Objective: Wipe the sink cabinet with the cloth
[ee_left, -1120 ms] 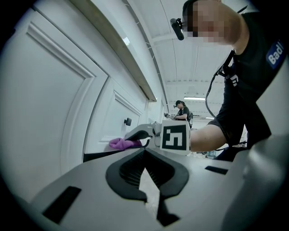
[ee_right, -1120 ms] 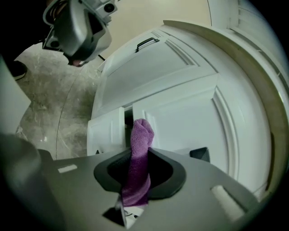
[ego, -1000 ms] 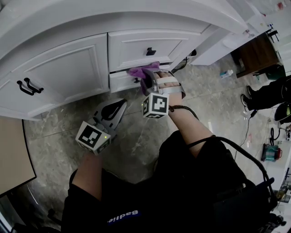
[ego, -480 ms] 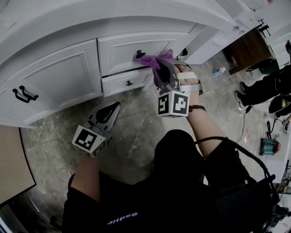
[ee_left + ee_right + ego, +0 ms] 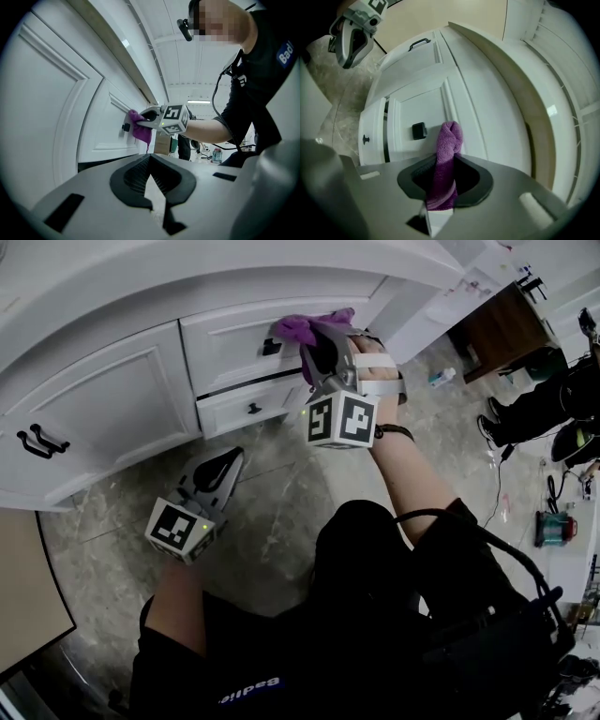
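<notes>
The white sink cabinet [image 5: 112, 390] curves across the top of the head view. My right gripper [image 5: 319, 348] is shut on a purple cloth [image 5: 305, 327] and presses it against the upper drawer front [image 5: 234, 343], just right of its black knob [image 5: 271, 346]. In the right gripper view the cloth [image 5: 446, 164] runs between the jaws to the drawer face beside the knob [image 5: 419, 130]. My left gripper [image 5: 217, 474] hangs low over the floor, shut and empty, its jaws meeting in the left gripper view [image 5: 151, 185].
A smaller lower drawer [image 5: 246, 409] stands slightly pulled out below the wiped one. A cabinet door with black handles [image 5: 36, 440] is at the left. Marbled floor tiles [image 5: 272, 512] lie below. A wooden table [image 5: 492, 338] and a person's legs [image 5: 548, 399] are at the right.
My right gripper has carried the cloth up from the lower drawer's edge onto the upper drawer front, beside its knob. The left gripper has stayed low in about the same place.
</notes>
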